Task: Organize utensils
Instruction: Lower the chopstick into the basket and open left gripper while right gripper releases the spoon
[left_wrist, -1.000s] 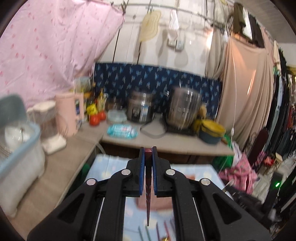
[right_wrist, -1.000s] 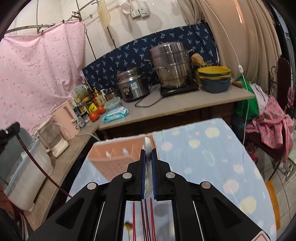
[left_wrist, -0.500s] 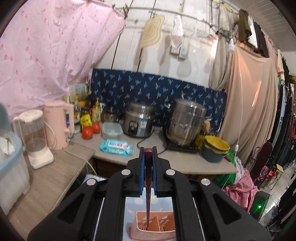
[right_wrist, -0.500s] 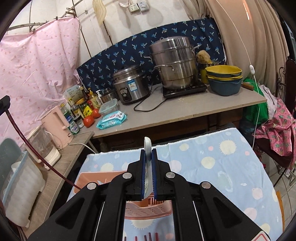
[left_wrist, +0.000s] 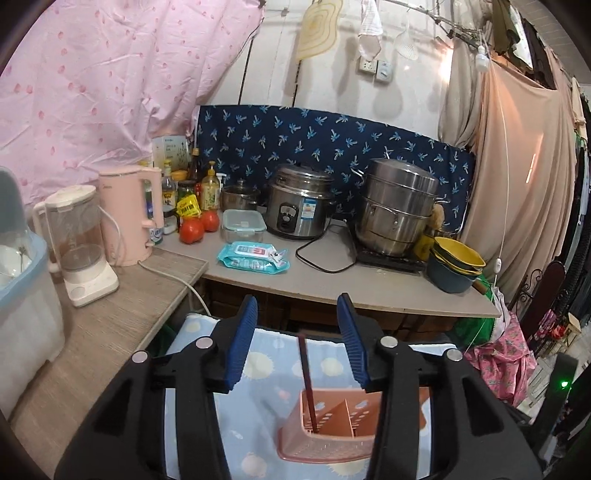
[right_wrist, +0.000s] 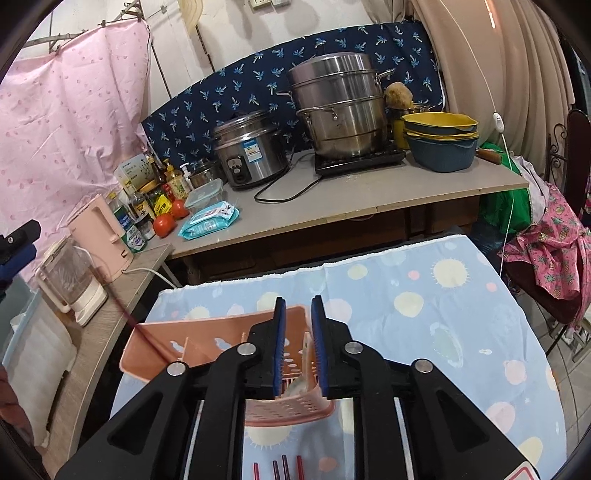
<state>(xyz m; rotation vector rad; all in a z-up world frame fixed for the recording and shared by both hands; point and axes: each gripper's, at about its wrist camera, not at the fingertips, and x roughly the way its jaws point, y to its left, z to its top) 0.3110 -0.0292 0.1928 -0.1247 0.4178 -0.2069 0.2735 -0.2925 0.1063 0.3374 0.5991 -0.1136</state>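
Now mid-task: dark red chopstick (left_wrist: 307, 384) standing tilted in the left compartment of the pink utensil basket (left_wrist: 328, 439), which sits on the sun-patterned cloth toward the desk's (right_wrist: 443, 314) far left corner. Left gripper (left_wrist: 297, 341) above it, jaws opening and already well apart, pads clear of the chopstick on both sides, so nothing gripped. Right gripper (right_wrist: 298, 350) poised over the basket's right end compartment, jaws just starting to open with a pale spoon (right_wrist: 301, 376) between them, bowl down inside the compartment; hard to tell whether the pads touch its handle at all, but seemingly let go. Judged from this: two pieces delivered into separate compartments, sorting begun but not finished. Left to do: several red and dark sticks (right_wrist: 284, 469) lying on the cloth near the desk's front edge, behind the right gripper. Both grippers angled moderately downward toward the basket, side by side, the left one's tip (right_wrist: 14, 251) showing at the left border of the right wrist view.
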